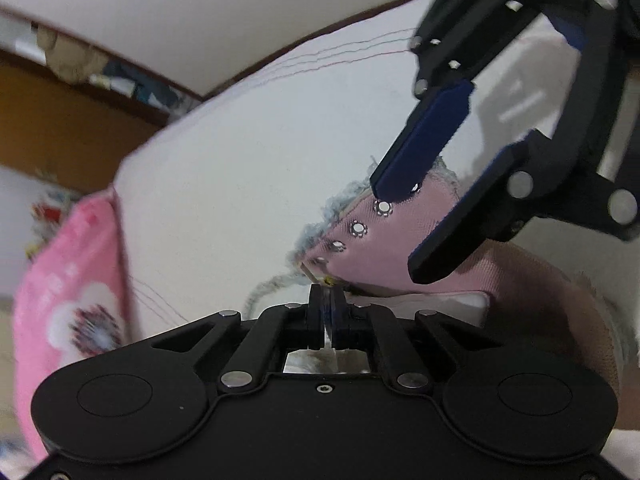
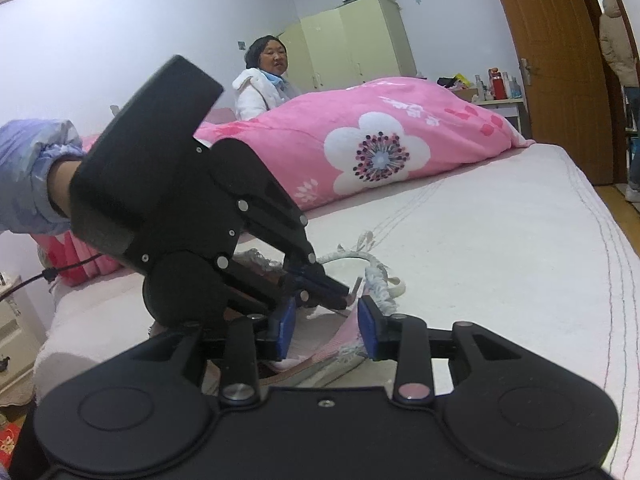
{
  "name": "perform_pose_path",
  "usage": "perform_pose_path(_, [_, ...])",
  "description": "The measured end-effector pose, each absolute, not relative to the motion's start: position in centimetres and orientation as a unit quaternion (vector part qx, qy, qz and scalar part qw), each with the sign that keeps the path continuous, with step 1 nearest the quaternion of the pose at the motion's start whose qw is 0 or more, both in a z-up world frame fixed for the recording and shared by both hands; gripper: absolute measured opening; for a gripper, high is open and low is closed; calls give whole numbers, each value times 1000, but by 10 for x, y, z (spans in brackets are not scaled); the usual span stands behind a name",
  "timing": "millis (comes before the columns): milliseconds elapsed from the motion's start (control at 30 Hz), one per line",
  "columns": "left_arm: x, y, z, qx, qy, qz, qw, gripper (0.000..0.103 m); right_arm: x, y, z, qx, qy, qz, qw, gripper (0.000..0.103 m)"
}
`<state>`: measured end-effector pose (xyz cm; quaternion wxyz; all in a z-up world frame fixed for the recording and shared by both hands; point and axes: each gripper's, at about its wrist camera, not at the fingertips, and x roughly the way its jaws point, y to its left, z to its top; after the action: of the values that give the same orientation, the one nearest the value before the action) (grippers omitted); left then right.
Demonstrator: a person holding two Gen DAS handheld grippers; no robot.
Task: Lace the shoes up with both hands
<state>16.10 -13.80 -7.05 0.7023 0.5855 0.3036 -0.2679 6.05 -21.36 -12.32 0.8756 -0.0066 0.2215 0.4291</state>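
Note:
A pink shoe [image 1: 380, 256] with a row of metal eyelets [image 1: 358, 228] lies on the white bed. My right gripper [image 1: 404, 232] reaches in from the upper right and is shut on the shoe's upper, one blue pad on each side. In the right wrist view the shoe [image 2: 340, 338] sits between those pads [image 2: 368, 326] of my right gripper [image 2: 327, 312]. My left gripper [image 1: 327, 292] is shut on the tip [image 1: 308, 272] of the fuzzy grey-white lace [image 1: 268, 286], close to the lowest eyelet. From the right wrist, the left gripper [image 2: 344, 298] pinches the lace tip [image 2: 356, 286], and the lace [image 2: 360, 258] loops behind.
The white bedsheet [image 2: 480, 260] stretches out to the right. A pink flowered quilt [image 2: 360, 148] lies bunched across the bed's far side. A person in a white jacket [image 2: 260, 92] sits behind it. A wooden door [image 2: 552, 60] stands at the right, with another person [image 2: 620, 40] beside it.

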Motion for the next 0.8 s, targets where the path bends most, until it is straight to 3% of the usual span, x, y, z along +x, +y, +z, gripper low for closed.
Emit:
perform_pose_path(300, [177,-150,-90,628,344,-292,634,3,59,-216,-124,-3,221,431,875,32])
perform_pose_path(800, [186,-152,-85,644,341,-289,621,3,51,-221,-125,0,204,443,873,37])
